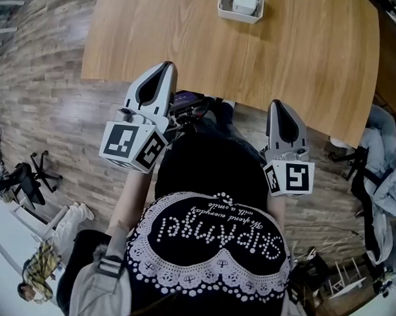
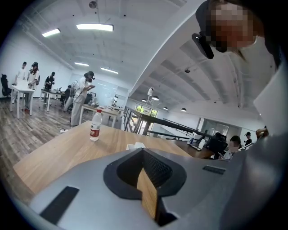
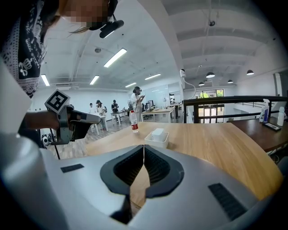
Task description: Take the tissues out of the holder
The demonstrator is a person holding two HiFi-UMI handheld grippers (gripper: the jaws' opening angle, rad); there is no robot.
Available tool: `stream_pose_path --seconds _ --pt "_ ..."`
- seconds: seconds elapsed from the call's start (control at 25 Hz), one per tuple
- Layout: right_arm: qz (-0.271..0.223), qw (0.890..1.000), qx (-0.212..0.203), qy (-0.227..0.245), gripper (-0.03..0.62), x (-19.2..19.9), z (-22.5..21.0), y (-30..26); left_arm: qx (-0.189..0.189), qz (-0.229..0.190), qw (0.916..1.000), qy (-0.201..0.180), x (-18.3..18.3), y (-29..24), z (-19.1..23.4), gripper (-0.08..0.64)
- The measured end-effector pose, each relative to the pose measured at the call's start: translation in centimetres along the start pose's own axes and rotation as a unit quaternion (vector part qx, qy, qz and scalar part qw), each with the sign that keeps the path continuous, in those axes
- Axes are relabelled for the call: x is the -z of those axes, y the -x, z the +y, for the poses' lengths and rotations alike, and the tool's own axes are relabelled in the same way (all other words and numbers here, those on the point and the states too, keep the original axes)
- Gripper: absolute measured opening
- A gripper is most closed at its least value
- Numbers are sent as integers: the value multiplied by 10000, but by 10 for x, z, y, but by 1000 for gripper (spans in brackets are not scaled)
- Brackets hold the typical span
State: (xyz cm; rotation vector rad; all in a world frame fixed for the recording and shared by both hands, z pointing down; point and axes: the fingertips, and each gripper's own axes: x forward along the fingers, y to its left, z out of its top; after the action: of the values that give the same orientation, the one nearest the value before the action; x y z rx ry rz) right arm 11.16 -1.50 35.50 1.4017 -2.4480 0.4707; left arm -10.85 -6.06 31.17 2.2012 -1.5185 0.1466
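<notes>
A white tissue holder (image 1: 240, 8) stands at the far side of the wooden table (image 1: 189, 43), with a white pack of tissues (image 1: 245, 0) inside it. In the right gripper view the holder (image 3: 157, 139) and its tissues (image 3: 158, 133) lie straight ahead beyond the jaws. The left gripper view shows only a white corner of the holder (image 2: 135, 145) above the jaw tips. My left gripper (image 1: 165, 65) and right gripper (image 1: 280, 104) are both held close to the person's body, short of the table's near edge. Both are shut with nothing between their jaws.
A water bottle (image 3: 134, 121) with a red label stands on the table left of the holder, also seen as the bottle (image 2: 95, 125) in the left gripper view. Chairs with clothing (image 1: 379, 167) stand right of the table. People stand at other tables (image 2: 27, 85) far off.
</notes>
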Motion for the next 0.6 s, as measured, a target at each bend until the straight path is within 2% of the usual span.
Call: stream_pose_path --seconds 0.24,0.6 --pt "3 9998 165 -95 12 -2 -1 -1 187 66 9998 -23 -5 -10 -1 6" --pt "-27 9998 204 -69 12 -7 0 -6 333 79 9994 -16 -8 -18 -2 6"
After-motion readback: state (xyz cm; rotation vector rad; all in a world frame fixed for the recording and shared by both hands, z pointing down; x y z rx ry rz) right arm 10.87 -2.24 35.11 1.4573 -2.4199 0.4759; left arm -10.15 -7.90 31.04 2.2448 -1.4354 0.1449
